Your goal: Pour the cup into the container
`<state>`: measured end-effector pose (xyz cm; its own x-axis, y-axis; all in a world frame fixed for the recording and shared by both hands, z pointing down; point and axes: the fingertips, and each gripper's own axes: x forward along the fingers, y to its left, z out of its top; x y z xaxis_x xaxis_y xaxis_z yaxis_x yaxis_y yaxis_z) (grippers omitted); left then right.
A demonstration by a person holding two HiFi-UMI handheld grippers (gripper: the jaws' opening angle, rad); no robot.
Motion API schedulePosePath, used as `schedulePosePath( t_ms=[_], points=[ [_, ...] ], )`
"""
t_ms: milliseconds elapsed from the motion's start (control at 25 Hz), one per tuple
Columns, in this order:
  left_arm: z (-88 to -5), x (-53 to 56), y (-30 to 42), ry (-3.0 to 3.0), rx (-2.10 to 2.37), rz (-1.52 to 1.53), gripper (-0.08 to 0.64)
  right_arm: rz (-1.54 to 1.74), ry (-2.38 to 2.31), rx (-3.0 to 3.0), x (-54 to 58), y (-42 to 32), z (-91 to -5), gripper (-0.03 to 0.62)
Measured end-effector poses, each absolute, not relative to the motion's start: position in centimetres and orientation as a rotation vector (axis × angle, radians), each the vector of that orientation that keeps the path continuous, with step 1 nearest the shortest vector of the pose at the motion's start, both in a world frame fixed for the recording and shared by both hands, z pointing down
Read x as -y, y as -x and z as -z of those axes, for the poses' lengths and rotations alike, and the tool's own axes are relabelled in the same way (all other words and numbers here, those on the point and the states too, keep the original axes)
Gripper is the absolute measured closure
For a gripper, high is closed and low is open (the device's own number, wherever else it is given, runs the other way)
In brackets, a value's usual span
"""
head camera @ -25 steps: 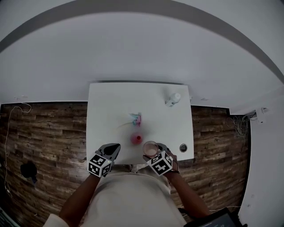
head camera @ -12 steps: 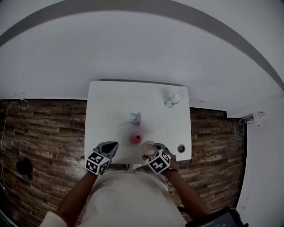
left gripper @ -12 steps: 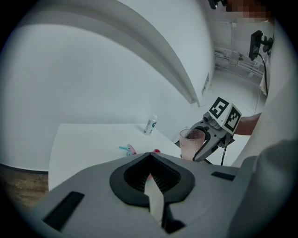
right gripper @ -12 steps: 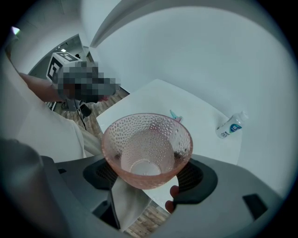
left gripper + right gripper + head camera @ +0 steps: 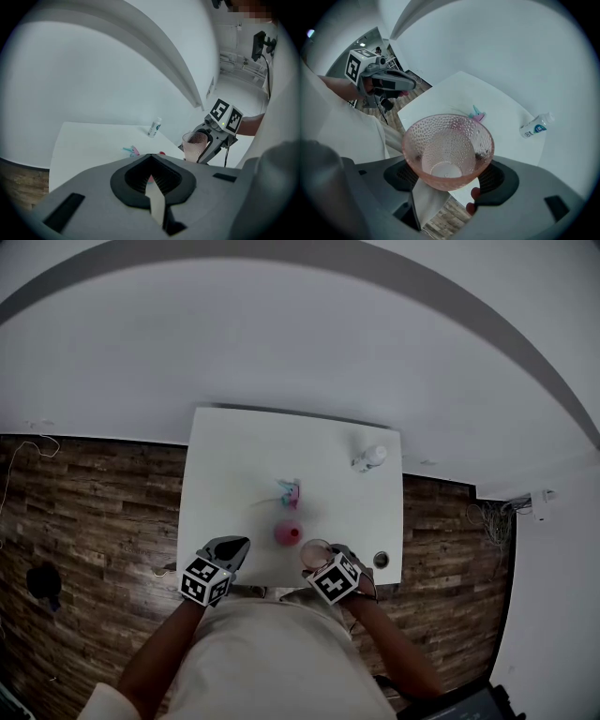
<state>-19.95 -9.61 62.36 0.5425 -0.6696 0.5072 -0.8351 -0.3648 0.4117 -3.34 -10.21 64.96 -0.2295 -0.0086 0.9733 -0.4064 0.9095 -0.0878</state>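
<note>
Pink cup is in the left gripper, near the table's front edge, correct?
No: the right gripper view shows the pink cup clamped in the right gripper, not the left gripper, which is shut and empty. It is near the table's front edge.

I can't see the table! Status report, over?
Right gripper shut on pink cup. Left gripper shut, empty. Container on table near cup, nothing between.
</note>
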Motion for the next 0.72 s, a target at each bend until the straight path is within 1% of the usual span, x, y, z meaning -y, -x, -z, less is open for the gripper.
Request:
schedulePosePath(
  t_ms=[720],
  points=[
    [-62.6, 10.5, 19.4, -2.148, 1.198, -0.329, 0.549, -0.418, -0.202, 1.678, 9.8, 4.4, -66.5, 0.229]
  ],
)
